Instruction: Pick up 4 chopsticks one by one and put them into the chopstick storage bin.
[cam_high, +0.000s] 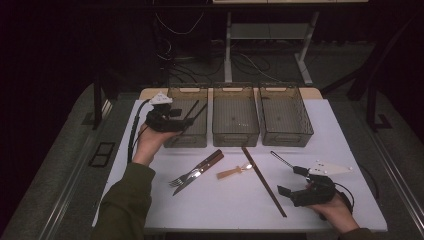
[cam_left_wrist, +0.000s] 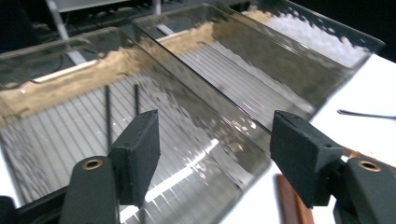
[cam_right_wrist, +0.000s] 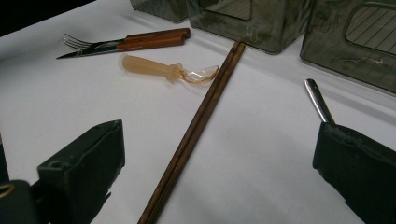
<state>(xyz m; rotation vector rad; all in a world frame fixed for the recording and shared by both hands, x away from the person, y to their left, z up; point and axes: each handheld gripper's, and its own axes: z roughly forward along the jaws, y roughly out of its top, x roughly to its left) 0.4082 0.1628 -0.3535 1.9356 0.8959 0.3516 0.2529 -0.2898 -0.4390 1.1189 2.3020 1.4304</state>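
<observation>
Smoked-plastic bins: three are seen in a row at 12 o'clock on the white table (cam_high: 330, 130); the left bin (cam_high: 186, 116) already holds two thin dark sticks (cam_left_wrist: 122, 109), visible on its ribbed floor.
Left gripper (cam_high: 192, 114): held over the left bin; jaws stand apart, nothing is seen between the pads (cam_left_wrist: 140, 154).
Right gripper (cam_high: 289, 180): rested at 4 o'clock on the table; jaws wide, nothing clamped.
Chopsticks (cam_right_wrist: 198, 126): a brown wooden pair is laid diagonally between the right gripper's jaws, untouched, running toward the middle bin (cam_high: 235, 116).
Metal utensil (cam_right_wrist: 319, 100): its thin handle is seen just beside the right jaw, at 1 o'clock from the gripper.
Other cutlery: fork (cam_high: 184, 176) and knife (cam_high: 200, 170) with wooden handles lie touching at 7 o'clock of the middle bin; an amber plastic spoon (cam_right_wrist: 168, 70) lies against the chopsticks.
Risk 1: if the jaws are closed without centring, only one chopstick is likely caught, and the other is rolled away.
Risk 2: the metal handle beside the right jaw may be pinched along with the wood.
Risk 3: the spoon may be dragged when the pair is lifted, since contact is seen.
Risk 4: long sticks carried level may be knocked on a bin rim.
</observation>
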